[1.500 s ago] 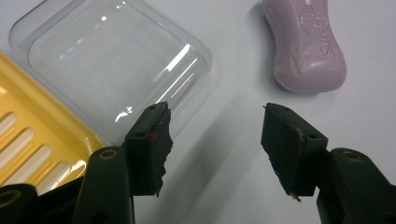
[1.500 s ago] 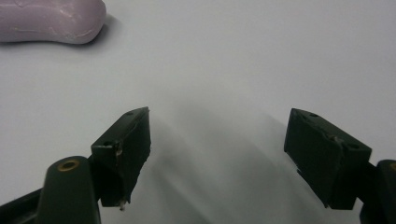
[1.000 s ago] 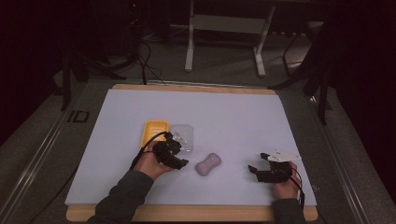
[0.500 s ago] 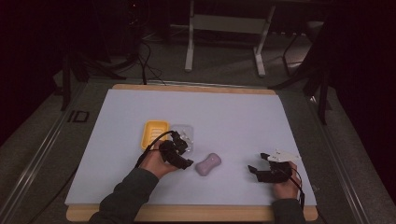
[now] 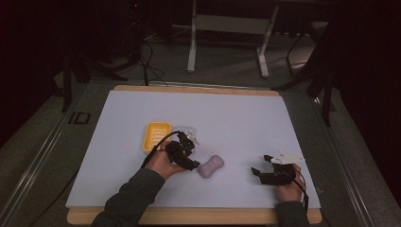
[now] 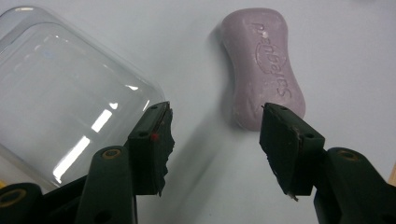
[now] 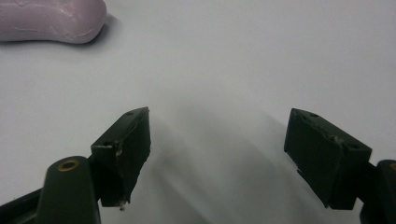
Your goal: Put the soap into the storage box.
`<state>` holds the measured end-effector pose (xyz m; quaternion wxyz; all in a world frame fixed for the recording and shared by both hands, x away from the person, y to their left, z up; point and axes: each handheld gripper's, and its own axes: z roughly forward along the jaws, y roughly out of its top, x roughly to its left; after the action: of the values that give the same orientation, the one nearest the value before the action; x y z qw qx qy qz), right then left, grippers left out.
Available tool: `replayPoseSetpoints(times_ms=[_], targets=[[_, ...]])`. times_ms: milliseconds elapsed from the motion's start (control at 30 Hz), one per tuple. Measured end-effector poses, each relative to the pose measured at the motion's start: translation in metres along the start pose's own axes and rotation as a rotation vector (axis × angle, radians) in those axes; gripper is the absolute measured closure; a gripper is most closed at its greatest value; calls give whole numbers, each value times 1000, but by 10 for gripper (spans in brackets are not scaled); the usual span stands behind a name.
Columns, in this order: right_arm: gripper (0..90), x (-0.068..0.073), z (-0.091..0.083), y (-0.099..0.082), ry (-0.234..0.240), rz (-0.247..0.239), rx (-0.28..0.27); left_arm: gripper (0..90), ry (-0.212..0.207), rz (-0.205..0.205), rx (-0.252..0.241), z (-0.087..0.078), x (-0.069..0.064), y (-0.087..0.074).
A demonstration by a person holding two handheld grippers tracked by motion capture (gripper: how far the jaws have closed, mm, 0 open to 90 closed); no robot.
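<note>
The pinkish-mauve soap bar [image 6: 262, 65] lies flat on the pale desk [image 5: 236, 118], just ahead of the left gripper [image 6: 215, 128] and off toward its right finger [image 6: 287, 140], whose tip sits beside the bar's near end; I can't tell whether they touch. Those fingers stand partly apart with only bare desk between them, gripping nothing, and have just been opening a little. The bar is waisted like a peanut, matte and waxy, with a word pressed into its top. By the left finger [image 6: 152, 140] lies a clear, glossy plastic lid [image 6: 60, 98] with rounded corners. Beyond it sits a yellow ribbed soap dish [image 5: 156, 136]. The right gripper [image 5: 265, 166] rests well apart from the soap, fingers wide and empty.
</note>
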<state>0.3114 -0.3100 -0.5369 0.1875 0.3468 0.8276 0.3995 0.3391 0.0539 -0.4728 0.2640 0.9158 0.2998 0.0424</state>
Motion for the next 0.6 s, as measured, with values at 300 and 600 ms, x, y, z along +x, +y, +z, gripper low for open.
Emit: replayPoseSetpoints(times_ms=[300,600], targets=[[224,0,0,0,1,2,-1,442,0,11,16,2,-2,6],[224,0,0,0,0,0,-4,440,-1,14,19,2,-4,11]])
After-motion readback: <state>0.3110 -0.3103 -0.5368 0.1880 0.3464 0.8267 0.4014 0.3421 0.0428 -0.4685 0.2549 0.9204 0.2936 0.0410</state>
